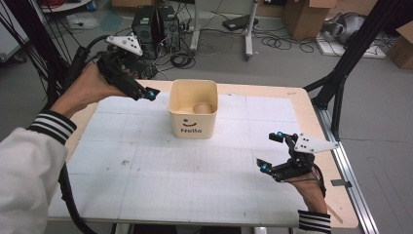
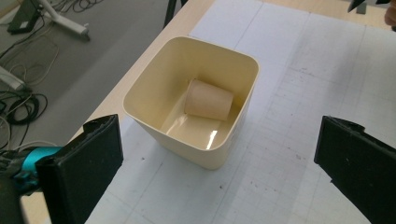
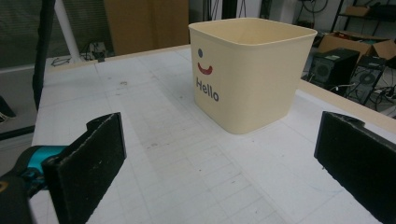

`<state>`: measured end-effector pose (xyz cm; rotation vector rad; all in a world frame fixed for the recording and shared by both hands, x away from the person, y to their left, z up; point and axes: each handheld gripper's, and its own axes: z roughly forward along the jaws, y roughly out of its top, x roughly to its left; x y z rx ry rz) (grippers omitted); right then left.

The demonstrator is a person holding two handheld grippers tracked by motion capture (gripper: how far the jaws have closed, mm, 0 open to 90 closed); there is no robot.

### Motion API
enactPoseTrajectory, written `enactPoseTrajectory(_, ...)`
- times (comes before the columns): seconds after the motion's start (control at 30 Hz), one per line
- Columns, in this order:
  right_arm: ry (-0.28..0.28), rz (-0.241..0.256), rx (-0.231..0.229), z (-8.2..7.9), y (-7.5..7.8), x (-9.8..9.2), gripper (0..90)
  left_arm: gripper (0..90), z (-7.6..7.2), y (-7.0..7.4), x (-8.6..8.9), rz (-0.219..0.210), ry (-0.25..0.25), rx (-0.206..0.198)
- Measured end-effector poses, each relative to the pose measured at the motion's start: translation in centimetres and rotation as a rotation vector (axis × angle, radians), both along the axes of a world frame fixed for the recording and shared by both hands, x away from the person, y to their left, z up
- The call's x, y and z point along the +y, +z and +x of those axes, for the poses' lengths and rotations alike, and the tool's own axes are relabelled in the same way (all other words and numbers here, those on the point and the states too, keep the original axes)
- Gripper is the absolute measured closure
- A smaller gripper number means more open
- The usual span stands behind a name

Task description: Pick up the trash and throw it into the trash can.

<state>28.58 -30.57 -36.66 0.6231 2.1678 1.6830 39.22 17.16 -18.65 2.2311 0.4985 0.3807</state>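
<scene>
Paper cup (image 2: 208, 99) lies on its side in the cream tub (image 1: 176, 101), near the worktop's far edge. Left gripper (image 1: 146, 92) nearer, above; right gripper (image 1: 271, 152) well apart. Both sets of fingers apart, empty.

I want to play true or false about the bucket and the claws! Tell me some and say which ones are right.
1. A paper cup lies on its side inside the cream bucket. True.
2. The bucket has "Hello" and a smile printed on it. True.
3. The left claw is squeezing the cup. False: its jaws are wide apart, above the table beside the bucket.
4. The right claw is open and holds nothing. True.
5. The bucket is tipped over on the table. False: it stands upright.
</scene>
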Motion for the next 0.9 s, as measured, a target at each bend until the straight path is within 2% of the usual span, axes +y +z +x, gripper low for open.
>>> enactPoseTrajectory(0.03, -0.002, 0.003, 0.001, 0.0, 0.0, 0.0, 0.9, 1.7, -0.2, -0.3, 0.3, -0.012, 0.001, -0.01)
enactPoseTrajectory(0.07, -0.002, 0.002, -0.001, 0.0, 0.0, -0.1, 0.9, 1.7, -0.7, -1.0, 0.9, -0.042, -0.002, -0.026)
enactPoseTrajectory(0.17, -0.002, 0.002, -0.005, 0.0, 0.0, -0.1, 0.9, 1.7, -1.2, -1.7, 1.5, -0.067, 0.002, -0.037)
enactPoseTrajectory(0.27, -0.003, 0.004, 0.001, 0.0, 0.0, -0.1, 0.9, 1.7, -2.1, -2.7, 2.4, -0.114, 0.004, -0.053)
enactPoseTrajectory(0.3, -0.004, 0.003, -0.003, 0.0, 0.0, -0.1, 0.9, 1.7, -2.6, -3.4, 3.1, -0.135, 0.013, -0.064)
enactPoseTrajectory(0.33, -0.004, 0.004, 0.004, 0.0, -0.1, 0.0, 0.9, 1.7, -2.6, -3.4, 3.1, -0.135, 0.013, -0.064)
enactPoseTrajectory(0.5, -0.001, 0.003, -0.001, 0.0, -0.1, 0.0, 0.9, 1.7, -3.8, -5.1, 4.4, -0.196, 0.032, -0.066)
enactPoseTrajectory(0.6, -0.005, 0.004, -0.002, 0.1, -0.1, 0.0, 0.9, 1.7, -4.5, -6.4, 5.0, -0.205, 0.017, -0.064)
enactPoseTrajectory(0.67, -0.007, 0.005, -0.002, 0.0, -0.1, 0.0, 0.9, 1.7, -4.7, -6.7, 5.1, -0.213, 0.021, -0.069)
enactPoseTrajectory(0.83, -0.01, 0.008, 0.001, 0.0, -0.1, -0.2, 0.9, 1.7, -6.1, -8.5, 6.1, -0.282, 0.026, -0.085)
enactPoseTrajectory(0.9, -0.011, 0.011, 0.0, 0.0, -0.1, -0.3, 0.9, 1.7, -6.8, -9.4, 6.6, -0.297, 0.036, -0.094)
